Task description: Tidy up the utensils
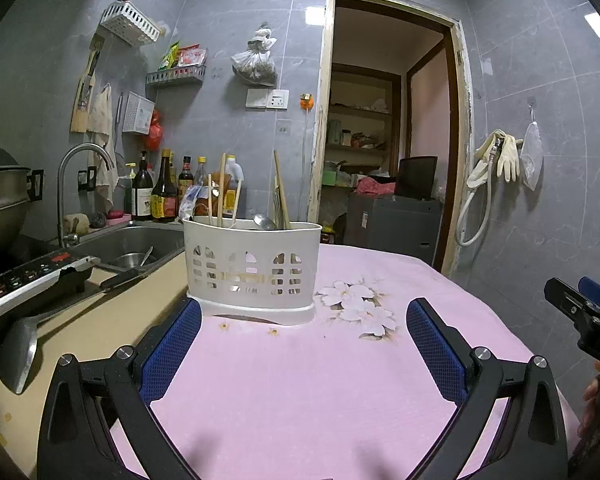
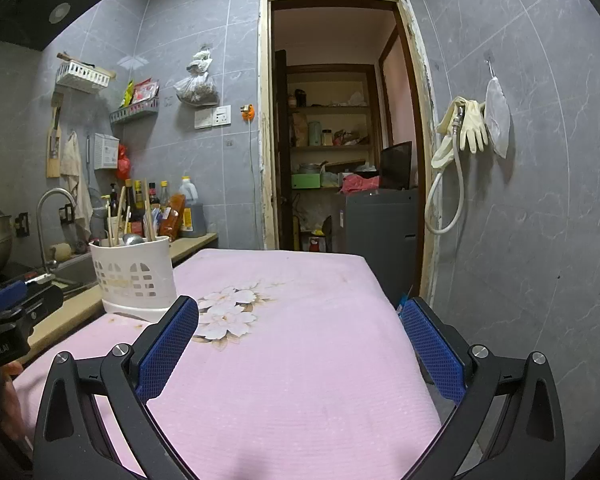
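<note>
A white slotted utensil holder (image 1: 252, 268) stands on the pink flowered cloth (image 1: 300, 392), holding wooden chopsticks (image 1: 281, 190) and a metal spoon (image 1: 264, 222). My left gripper (image 1: 304, 316) is open and empty, just in front of the holder. The holder also shows in the right wrist view (image 2: 134, 274) at the left. My right gripper (image 2: 300, 316) is open and empty over the cloth, to the right of the holder. The right gripper shows at the edge of the left wrist view (image 1: 580, 304), and the left one in the right wrist view (image 2: 16, 304).
A metal ladle (image 1: 18, 350) lies on the beige counter at the left. Behind it are a sink (image 1: 136, 244), a faucet (image 1: 80, 176), an induction cooker (image 1: 28, 280) and sauce bottles (image 1: 160, 192). An open doorway (image 1: 384, 128) is behind the table.
</note>
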Tool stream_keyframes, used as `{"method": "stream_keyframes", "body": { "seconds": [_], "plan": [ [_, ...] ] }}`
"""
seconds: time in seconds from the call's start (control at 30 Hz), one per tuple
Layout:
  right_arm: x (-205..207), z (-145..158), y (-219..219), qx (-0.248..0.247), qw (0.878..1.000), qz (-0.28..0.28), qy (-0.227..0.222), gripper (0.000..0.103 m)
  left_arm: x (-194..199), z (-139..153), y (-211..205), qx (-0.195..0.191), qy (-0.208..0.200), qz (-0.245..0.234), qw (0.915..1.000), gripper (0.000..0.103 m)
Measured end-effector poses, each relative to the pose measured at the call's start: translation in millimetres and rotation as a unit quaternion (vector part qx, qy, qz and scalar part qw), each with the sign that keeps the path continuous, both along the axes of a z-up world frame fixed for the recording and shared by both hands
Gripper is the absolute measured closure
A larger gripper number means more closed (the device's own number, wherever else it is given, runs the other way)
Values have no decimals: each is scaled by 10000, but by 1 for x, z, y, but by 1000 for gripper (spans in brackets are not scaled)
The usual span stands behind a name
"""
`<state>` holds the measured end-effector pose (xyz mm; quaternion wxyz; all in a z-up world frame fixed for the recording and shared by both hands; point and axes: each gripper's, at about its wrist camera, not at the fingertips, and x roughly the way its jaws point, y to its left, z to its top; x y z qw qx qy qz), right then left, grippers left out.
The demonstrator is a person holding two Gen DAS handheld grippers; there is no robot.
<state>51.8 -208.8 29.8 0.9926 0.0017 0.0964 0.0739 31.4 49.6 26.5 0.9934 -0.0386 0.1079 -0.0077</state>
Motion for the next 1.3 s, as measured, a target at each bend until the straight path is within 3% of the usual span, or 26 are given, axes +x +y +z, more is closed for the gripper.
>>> {"method": "stream_keyframes", "body": {
  "seconds": [1.3],
  "plan": [
    [0, -2, 5, 7, 10000, 42, 27, 0, -3, -2, 4, -28, -5, 62, 10000, 2]
  ]
}}
